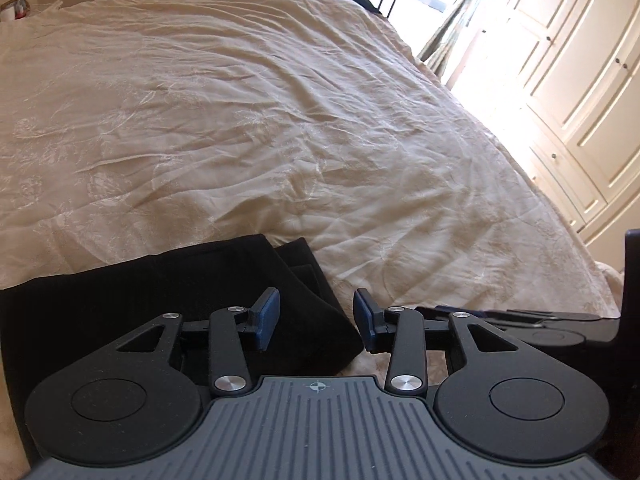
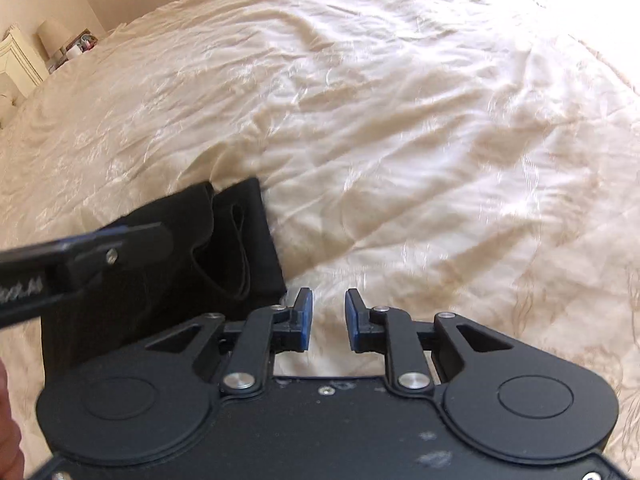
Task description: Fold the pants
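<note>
Black pants lie folded on the cream bedspread at the near edge of the bed. My left gripper is open and empty, hovering over the right end of the pants. In the right wrist view the pants lie to the left, with a waistband or hem end showing. My right gripper is open and empty over bare bedspread, just right of the pants. The left gripper's finger reaches in from the left above the pants. The right gripper also shows low at the right of the left wrist view.
The wrinkled bedspread fills most of both views. White wardrobe doors stand right of the bed, with a bright window and curtain behind. A bedside table with a lamp stands at the far left.
</note>
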`<state>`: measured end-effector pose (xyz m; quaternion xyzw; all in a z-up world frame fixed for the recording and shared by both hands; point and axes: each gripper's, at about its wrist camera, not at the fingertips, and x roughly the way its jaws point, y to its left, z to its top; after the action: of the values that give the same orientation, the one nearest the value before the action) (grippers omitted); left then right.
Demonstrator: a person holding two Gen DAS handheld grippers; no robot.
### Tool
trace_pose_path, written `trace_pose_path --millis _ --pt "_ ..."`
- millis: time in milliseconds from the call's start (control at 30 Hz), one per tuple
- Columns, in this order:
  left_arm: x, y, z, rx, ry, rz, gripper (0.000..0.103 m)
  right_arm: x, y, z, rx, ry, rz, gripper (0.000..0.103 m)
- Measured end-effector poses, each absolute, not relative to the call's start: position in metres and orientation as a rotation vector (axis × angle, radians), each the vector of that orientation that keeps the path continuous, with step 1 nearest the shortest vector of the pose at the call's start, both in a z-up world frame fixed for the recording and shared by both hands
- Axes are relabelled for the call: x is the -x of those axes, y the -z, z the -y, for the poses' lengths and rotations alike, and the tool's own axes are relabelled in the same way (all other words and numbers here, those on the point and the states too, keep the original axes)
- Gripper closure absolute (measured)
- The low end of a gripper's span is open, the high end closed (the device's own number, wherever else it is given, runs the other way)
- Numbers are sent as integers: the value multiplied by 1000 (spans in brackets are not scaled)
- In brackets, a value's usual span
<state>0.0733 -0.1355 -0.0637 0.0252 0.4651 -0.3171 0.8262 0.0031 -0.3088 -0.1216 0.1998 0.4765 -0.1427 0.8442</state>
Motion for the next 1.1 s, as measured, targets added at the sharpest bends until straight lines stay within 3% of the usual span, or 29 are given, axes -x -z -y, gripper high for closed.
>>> trace_pose_path --millis 200,433,833,867,933,967,1100 --pt "-93 79 58 8 412 -1101 64 -53 109 297 -436 129 -940 71" --pt "-93 94 -27 79 189 -1192 64 -98 143 262 -331 9 -1101 70" --pt "-90 98 -47 113 143 -1202 64 -101 166 263 -416 -14 -1158 67" --pt "-90 96 -45 110 149 -1193 64 -101 164 263 -422 -20 -1152 78" --pt "-92 94 -42 107 155 -1181 64 -98 153 259 -400 -29 -1117 86" --pt "-93 94 -41 108 158 -1177 64 -96 143 257 -393 -48 -1083 96" --pt "-95 94 -40 103 159 -1172 64 -74 94 250 -342 -73 -939 97"
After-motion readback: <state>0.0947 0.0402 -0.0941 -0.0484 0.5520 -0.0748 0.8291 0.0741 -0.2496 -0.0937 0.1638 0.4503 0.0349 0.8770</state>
